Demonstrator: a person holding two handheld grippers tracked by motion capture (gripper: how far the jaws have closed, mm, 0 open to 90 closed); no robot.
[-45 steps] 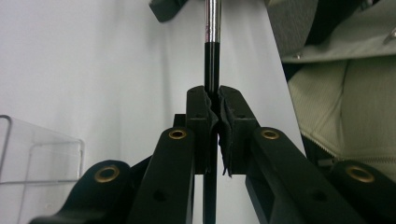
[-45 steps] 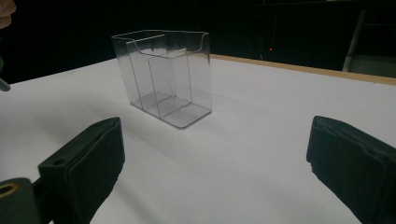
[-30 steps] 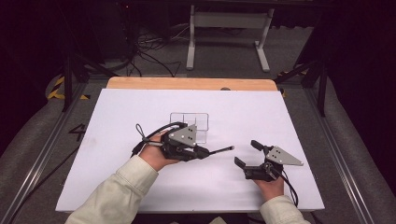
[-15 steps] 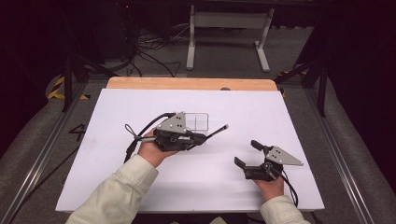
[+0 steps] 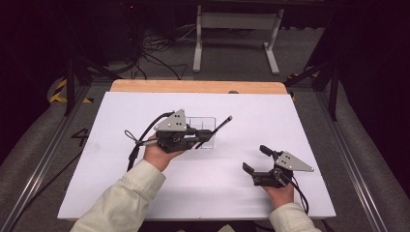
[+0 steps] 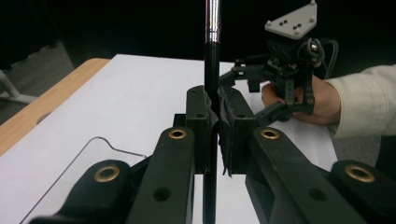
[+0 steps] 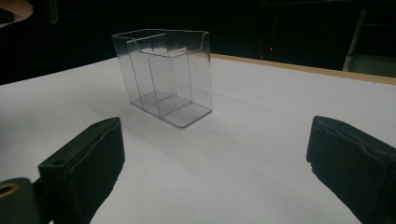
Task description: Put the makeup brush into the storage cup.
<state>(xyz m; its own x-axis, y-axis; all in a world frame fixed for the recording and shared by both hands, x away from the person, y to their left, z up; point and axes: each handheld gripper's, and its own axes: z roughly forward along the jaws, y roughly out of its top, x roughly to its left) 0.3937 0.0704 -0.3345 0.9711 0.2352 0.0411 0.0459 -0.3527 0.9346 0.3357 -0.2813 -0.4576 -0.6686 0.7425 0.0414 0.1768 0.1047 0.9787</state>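
My left gripper (image 5: pixel 199 141) is shut on a black pen (image 5: pixel 221 125) with a silver end, and the pen slants up and to the right. It hovers over a clear plastic holder (image 5: pixel 203 119) with compartments that stands mid-table. In the left gripper view the pads (image 6: pixel 233 122) clamp the pen (image 6: pixel 212 56), which runs straight up between them. My right gripper (image 5: pixel 255 158) rests open at the right front of the white board, nothing between its fingers (image 7: pixel 88 154). Ahead of them the right gripper view has the empty holder (image 7: pixel 163 79) standing upright.
A white board (image 5: pixel 290 125) covers the table, with a wooden strip (image 5: pixel 193 86) along its far edge. Behind it are cables and a metal stand (image 5: pixel 232 29) on the dark floor. The other hand and its gripper (image 6: pixel 252 93) appear beyond the pen in the left gripper view.
My left gripper has shifted slightly left and toward the back with the pen, and the pen's far end has swung up toward the holder. The right gripper has stayed put.
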